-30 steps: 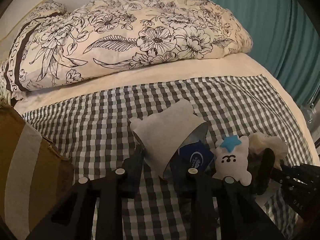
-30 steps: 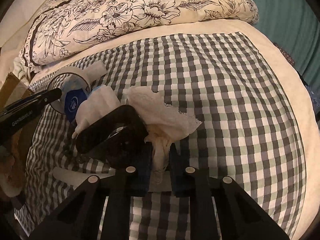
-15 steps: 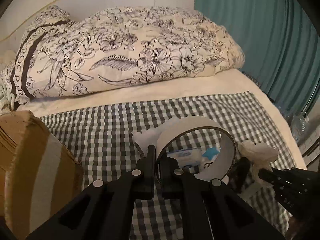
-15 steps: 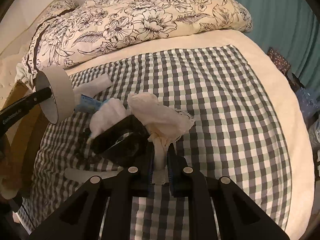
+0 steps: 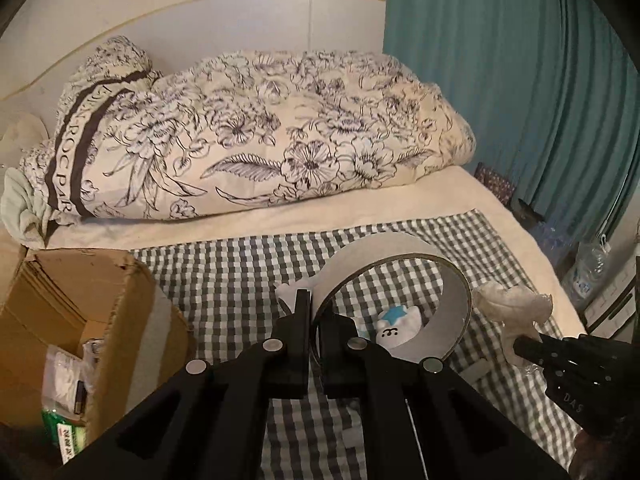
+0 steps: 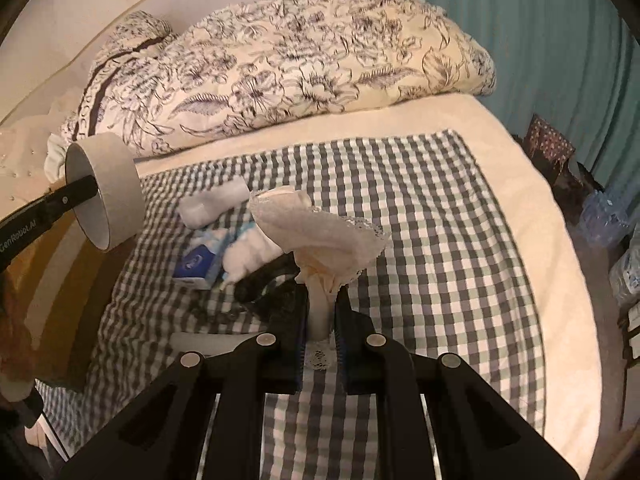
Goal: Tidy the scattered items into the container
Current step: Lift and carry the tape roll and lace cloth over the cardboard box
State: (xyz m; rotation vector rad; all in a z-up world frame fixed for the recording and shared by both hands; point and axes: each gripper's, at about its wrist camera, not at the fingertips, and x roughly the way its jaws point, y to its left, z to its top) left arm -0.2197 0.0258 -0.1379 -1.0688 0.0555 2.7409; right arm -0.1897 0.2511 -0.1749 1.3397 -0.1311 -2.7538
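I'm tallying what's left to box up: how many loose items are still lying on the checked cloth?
5, perhaps more hidden: a white rolled sock, a blue-and-white packet, a white plush toy, a black glossy object, a flat white strip.

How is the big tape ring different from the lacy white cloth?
The tape ring is a stiff round hoop you can see through; the lacy cloth is soft and crumpled. The ring is plain grey; the cloth is white with a lace edge. Both are pinched in a gripper, up off the checked blanket.
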